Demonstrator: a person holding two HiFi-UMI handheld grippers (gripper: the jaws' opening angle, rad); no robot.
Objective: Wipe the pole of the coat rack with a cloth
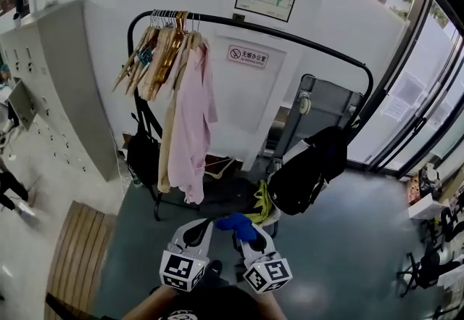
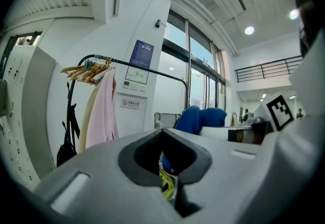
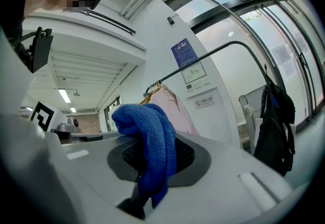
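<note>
Your cloth (image 3: 144, 121) is deep blue; your right claw (image 3: 152, 139) and left claw (image 2: 162, 134) are light grey, with black-and-white square markers. The coat rack pole (image 1: 290, 38) is black, the shirt (image 1: 192, 130) on it pale pink, the bag (image 1: 308, 170) black.

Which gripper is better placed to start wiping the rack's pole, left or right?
Right. The right gripper is shut on the blue cloth; the left gripper is shut and empty. Both hang side by side, short of the coat rack's pole.
</note>
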